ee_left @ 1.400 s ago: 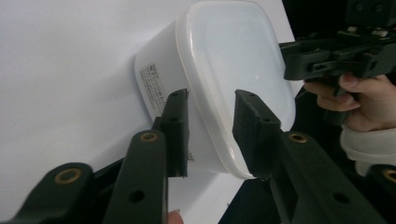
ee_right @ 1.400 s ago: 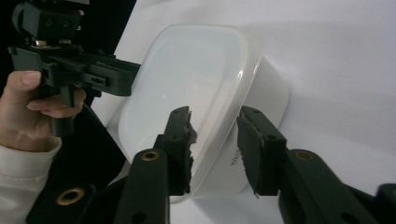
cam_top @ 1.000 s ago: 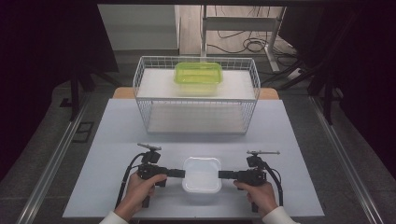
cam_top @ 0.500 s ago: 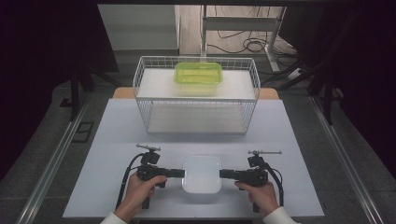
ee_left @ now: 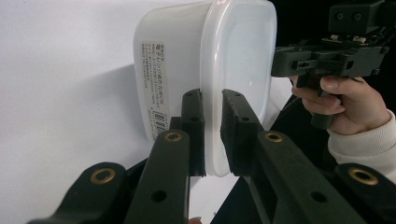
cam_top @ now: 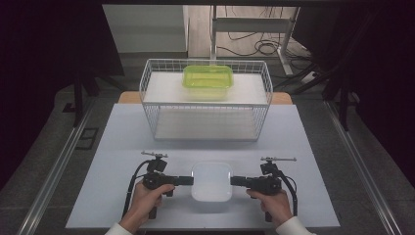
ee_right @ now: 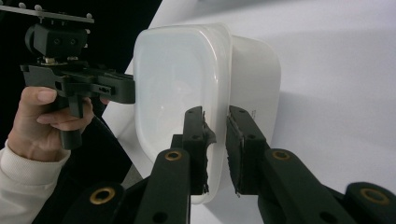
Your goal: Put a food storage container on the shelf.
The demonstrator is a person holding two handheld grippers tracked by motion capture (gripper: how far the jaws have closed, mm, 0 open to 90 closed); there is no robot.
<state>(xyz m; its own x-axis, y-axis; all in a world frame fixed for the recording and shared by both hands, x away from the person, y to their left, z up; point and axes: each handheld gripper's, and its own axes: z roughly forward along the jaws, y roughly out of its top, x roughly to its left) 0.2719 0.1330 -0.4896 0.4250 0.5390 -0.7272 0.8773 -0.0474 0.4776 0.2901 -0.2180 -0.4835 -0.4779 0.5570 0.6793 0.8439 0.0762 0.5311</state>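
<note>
We see a white tub (cam_top: 211,181) at the lower middle of the high view, on the table (cam_top: 117,147) between our two hands. Our left gripper (cam_top: 188,180) comes at it from the left of the frame and our right gripper (cam_top: 234,181) from the right, each level with the tub's rim. In the left gripper view the two black jaws have just been closing and now pinch the tub's (ee_left: 205,70) lid edge between them, pads on either face of the rim. In the right gripper view we see the same on the opposite side: the jaws, which have just been closing, stand narrow and clamp the rim of the tub (ee_right: 187,79). At the upper middle of the high view a wire basket (cam_top: 205,100) stands on the table, well apart from the tub, with a green box (cam_top: 207,82) on its top.
</note>
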